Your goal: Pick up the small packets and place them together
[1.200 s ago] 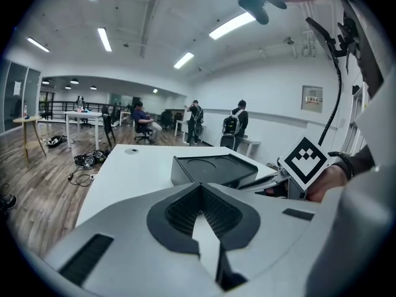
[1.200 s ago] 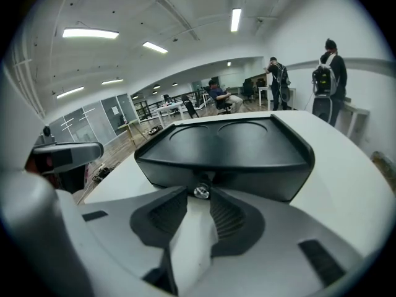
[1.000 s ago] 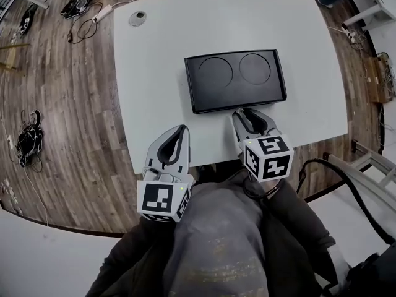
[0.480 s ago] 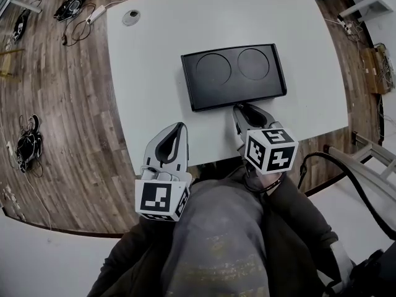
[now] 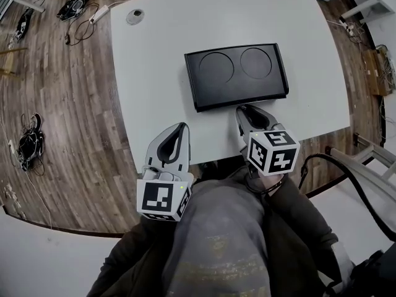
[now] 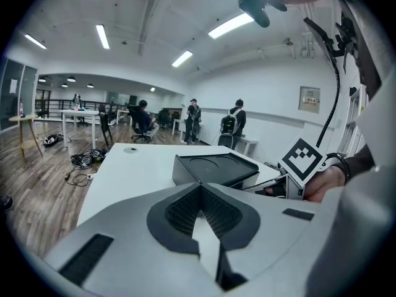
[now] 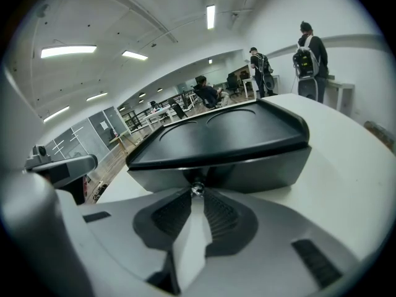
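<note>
Closing right tool (image 5: 244, 110) onto small metal knob (image 7: 197, 189) on black box (image 5: 237, 76) near table's (image 5: 161, 54) front edge, likely opening it for packets; holding left tool (image 5: 180, 127) shut, empty.

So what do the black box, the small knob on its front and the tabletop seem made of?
The black box is likely moulded plastic, matte with a soft sheen: it has rounded edges and two circles pressed into its top. The small knob is apparently metal, since it glints brightly. The tabletop is probably laminate: smooth matte white, uniform, no grain.
</note>
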`<act>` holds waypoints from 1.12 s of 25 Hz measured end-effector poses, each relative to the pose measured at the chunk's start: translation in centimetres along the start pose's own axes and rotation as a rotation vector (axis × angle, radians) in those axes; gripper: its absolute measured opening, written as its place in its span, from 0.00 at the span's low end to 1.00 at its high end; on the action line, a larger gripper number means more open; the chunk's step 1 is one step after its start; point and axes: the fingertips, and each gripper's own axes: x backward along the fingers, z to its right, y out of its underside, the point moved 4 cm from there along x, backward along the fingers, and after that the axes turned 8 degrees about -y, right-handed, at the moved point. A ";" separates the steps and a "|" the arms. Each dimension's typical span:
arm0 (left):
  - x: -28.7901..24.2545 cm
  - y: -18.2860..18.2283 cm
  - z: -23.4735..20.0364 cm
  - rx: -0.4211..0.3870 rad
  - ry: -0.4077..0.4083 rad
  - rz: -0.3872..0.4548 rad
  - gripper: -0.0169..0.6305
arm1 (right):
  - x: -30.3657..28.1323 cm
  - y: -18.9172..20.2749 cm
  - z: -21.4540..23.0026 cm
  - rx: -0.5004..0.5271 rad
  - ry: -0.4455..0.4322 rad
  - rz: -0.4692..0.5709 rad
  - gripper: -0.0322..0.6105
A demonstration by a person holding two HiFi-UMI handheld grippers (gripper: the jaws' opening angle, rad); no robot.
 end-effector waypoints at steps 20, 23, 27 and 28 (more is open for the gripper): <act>3.8 1.2 2.1 -0.048 0.036 0.005 0.03 | 3.2 4.1 -1.3 -0.015 0.016 0.025 0.16; 4.3 1.5 2.4 -0.053 0.042 0.003 0.03 | 3.7 4.7 -1.4 -0.015 0.016 0.028 0.16; 5.0 1.8 2.8 -0.060 0.052 0.001 0.03 | 4.2 5.3 -1.9 -0.016 0.016 0.032 0.16; 5.2 1.9 2.9 -0.061 0.053 0.002 0.03 | 4.4 5.5 -2.0 -0.016 0.016 0.033 0.16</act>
